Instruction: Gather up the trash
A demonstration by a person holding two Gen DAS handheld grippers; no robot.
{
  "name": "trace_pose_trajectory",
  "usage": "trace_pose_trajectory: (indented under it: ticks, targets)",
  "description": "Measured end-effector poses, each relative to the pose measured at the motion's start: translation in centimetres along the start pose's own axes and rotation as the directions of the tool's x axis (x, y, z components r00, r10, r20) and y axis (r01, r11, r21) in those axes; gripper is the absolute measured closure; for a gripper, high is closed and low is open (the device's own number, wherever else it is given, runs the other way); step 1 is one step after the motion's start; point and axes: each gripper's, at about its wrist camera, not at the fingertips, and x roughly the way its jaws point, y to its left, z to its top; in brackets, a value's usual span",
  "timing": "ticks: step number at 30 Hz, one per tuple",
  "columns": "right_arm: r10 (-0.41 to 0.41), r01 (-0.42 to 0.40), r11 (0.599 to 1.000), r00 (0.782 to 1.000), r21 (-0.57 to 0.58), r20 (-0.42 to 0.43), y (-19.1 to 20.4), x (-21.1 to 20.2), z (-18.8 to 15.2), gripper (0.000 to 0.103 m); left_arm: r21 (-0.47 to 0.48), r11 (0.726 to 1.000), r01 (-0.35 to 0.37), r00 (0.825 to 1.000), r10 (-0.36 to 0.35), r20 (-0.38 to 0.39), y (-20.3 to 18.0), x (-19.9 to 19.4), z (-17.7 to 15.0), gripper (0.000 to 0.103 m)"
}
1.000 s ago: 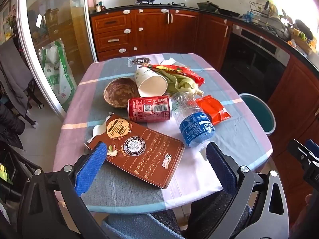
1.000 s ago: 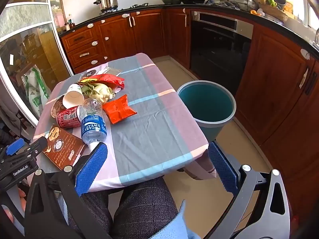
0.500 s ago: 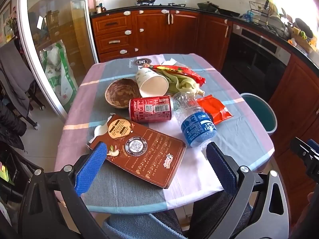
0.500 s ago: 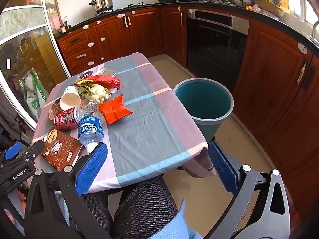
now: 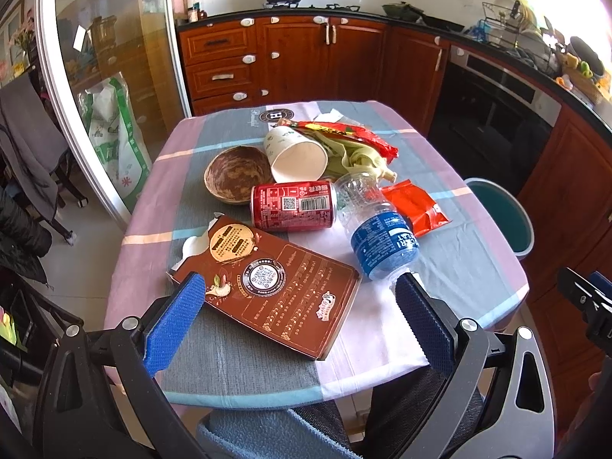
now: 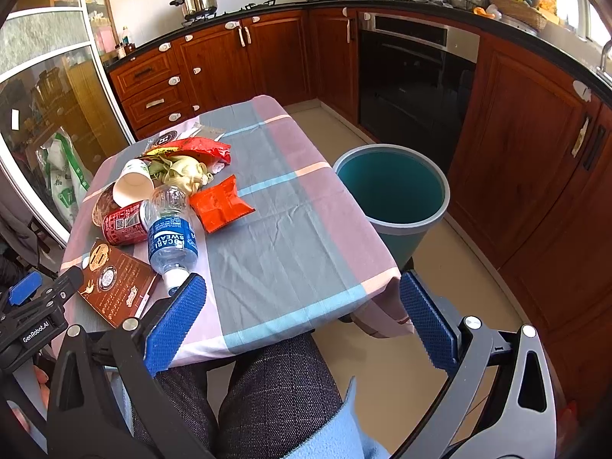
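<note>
Trash lies on the table's left half: a flat brown box, a red can, a clear bottle with a blue label, a paper cup, a brown bowl, an orange wrapper, a red wrapper and corn husks. My left gripper is open and empty over the near edge, above the box. My right gripper is open and empty over the near right edge. The teal bin stands on the floor right of the table.
The table has a striped cloth. Wooden cabinets and an oven run along the back and right. A glass sliding door is at the left. The person's legs are under the near edge.
Both grippers have drifted slightly; the views shifted a little. Nothing on the table moved and both grippers stayed open.
</note>
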Motion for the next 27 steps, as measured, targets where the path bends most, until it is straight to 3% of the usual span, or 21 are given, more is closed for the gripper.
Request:
trace_pose_trajectory:
  ticks: [27]
  targets:
    - [0.0, 0.0, 1.0, 1.0, -0.002, -0.012, 0.14, 0.36, -0.25, 0.006, -0.001, 1.0, -0.002, 1.0, 0.002, -0.006, 0.17, 0.22, -0.17, 0.004]
